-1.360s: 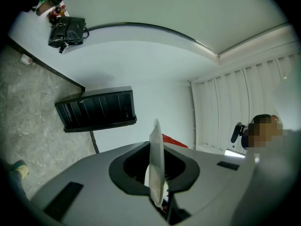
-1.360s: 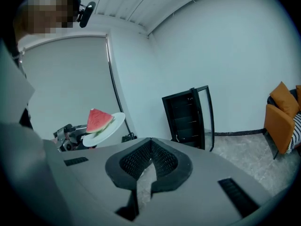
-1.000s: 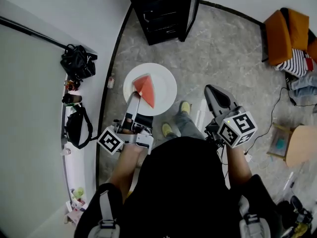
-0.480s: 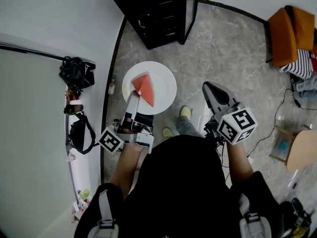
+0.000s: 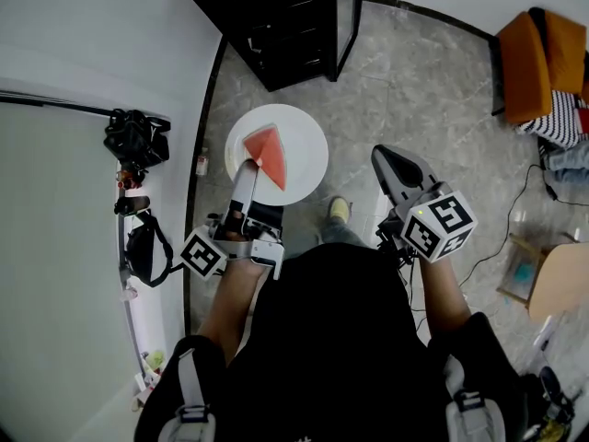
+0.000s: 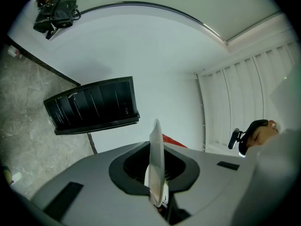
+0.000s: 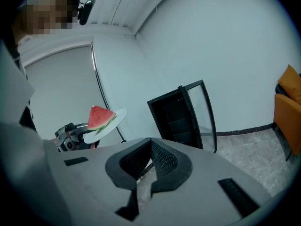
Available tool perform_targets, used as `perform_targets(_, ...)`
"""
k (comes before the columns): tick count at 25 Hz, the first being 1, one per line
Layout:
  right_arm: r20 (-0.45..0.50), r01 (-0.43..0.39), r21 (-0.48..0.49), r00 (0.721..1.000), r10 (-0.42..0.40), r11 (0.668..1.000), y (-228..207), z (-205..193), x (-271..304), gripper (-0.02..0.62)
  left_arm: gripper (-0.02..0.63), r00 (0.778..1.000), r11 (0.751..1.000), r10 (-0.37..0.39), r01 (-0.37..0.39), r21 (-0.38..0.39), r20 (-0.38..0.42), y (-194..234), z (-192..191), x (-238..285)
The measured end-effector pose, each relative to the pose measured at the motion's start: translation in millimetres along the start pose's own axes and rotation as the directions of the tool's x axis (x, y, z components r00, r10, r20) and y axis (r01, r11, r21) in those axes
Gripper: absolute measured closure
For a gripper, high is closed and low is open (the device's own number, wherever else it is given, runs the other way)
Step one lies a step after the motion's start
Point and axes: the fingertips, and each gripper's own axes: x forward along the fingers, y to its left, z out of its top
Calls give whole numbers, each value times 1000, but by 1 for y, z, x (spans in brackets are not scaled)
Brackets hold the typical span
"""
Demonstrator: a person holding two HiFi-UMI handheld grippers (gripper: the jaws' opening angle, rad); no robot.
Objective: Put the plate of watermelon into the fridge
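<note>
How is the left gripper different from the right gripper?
The left gripper is clamped on the plate with the watermelon; the right gripper is shut and holds nothing. The left gripper is close to the wall; the right gripper is out over open floor. Both are grey and carry a marker cube.

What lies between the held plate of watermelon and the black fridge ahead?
Nothing. In the head view, only bare grey floor separates the plate from the fridge.
</note>
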Motion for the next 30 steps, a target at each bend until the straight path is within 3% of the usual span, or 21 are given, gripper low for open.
perform_targets(10,25,-49,-30,998,49,998,2,9,-1,581,569,1000,1000,-6,6,20,14,-5,0,7)
perform_targets(30,9,-74,-41,997,74,996,-11,19,6,581,569,996,997,60,-62,36,63,6,4,12)
